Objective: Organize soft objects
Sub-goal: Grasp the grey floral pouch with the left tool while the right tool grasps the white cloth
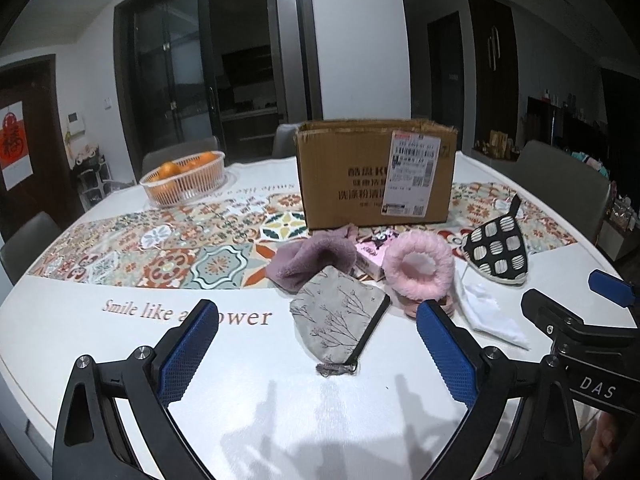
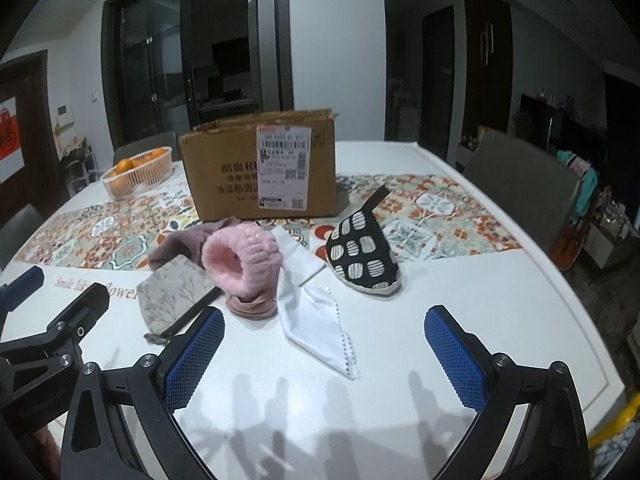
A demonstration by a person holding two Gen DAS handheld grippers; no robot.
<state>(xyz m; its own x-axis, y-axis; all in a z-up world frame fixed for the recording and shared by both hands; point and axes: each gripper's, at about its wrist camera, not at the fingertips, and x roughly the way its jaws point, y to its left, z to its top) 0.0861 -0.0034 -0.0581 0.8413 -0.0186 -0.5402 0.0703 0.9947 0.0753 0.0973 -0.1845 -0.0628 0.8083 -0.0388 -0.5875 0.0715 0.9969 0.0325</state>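
Left wrist view: pink box (image 1: 370, 258) mostly hidden behind mauve plush cloth (image 1: 312, 260) and fluffy pink slipper (image 1: 418, 270); print unreadable. Grey floral zip pouch (image 1: 340, 320) flat on white tabletop (image 1: 260, 380), overlapping the plush. White pinked-edge cloth (image 2: 316, 320) creased, partly under the slipper. Black spotted fabric shoe (image 2: 364, 258) well apart to the right. Open corrugated cardboard box (image 1: 376, 176) behind, interior unseen. Left tool (image 1: 316, 352) and right tool (image 2: 324, 360) both spread wide, empty, ribbed blue pads.
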